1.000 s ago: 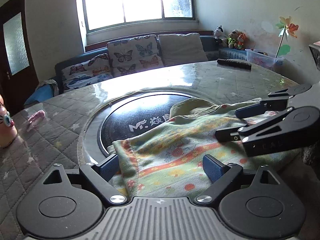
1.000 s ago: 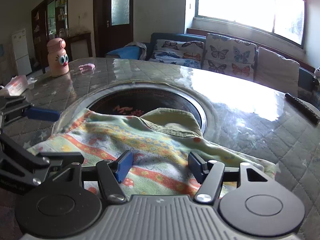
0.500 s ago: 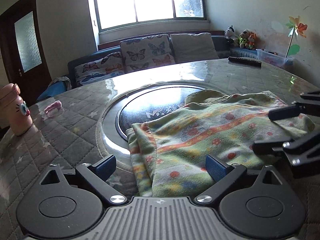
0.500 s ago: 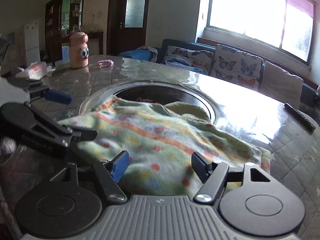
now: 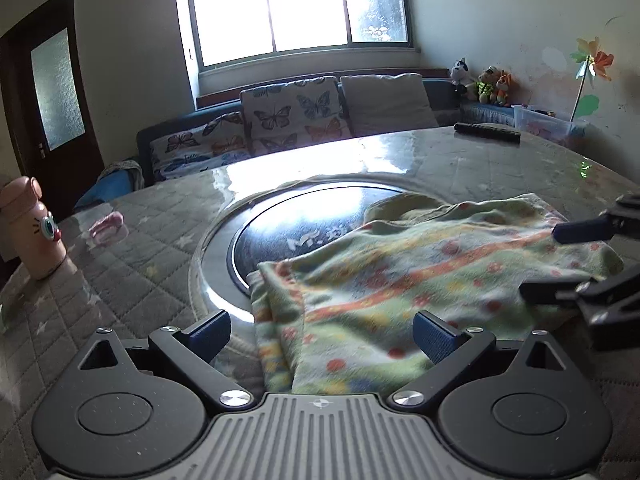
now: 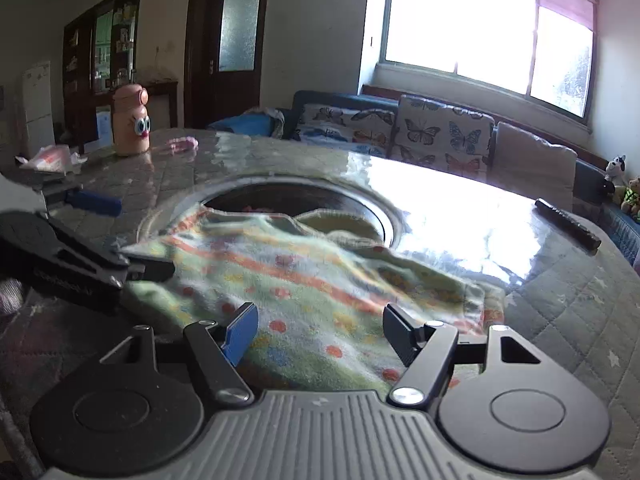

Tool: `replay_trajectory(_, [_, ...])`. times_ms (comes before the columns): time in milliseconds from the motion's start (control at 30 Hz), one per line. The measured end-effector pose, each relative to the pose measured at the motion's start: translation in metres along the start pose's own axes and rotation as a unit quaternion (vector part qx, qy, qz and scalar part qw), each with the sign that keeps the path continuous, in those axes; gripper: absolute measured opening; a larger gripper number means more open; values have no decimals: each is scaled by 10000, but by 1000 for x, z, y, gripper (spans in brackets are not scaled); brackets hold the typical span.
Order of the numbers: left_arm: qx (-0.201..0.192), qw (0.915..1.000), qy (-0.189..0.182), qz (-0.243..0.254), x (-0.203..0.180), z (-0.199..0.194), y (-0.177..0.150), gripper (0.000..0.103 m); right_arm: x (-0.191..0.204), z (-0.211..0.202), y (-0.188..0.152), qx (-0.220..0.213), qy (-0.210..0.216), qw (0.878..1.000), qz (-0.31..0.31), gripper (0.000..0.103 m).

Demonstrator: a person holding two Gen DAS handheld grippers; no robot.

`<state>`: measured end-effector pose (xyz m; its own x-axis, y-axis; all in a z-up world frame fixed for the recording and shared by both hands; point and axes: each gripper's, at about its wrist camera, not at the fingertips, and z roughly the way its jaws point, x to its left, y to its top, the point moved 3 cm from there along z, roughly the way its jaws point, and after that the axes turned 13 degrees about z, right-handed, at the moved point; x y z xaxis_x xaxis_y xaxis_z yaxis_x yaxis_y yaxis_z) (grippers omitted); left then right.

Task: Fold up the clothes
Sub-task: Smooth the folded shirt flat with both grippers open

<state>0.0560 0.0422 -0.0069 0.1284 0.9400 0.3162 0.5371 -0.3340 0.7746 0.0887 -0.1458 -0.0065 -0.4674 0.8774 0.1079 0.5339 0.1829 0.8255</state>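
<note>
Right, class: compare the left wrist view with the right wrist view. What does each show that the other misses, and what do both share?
Only the left wrist view: a pinwheel and a clear bin by the wall.
Only the right wrist view: a cabinet, a white fridge and a tissue pack.
Both: the patterned garment on the table, the pink bottle, the remote, the sofa.

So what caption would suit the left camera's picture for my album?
Open left tongs over a folded flowery cloth on a round table, right tongs alongside.
</note>
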Motion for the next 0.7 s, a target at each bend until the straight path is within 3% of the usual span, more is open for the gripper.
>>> replay_trajectory(367, [181,9998,124,-14,6,9,-7,101,-47,-5,-15,267,-182,9965,773,70])
replay_trajectory(700, [283,9984,420,-246,27,16,-8,102,-53,3,-9,323,-6,9943,1016,71])
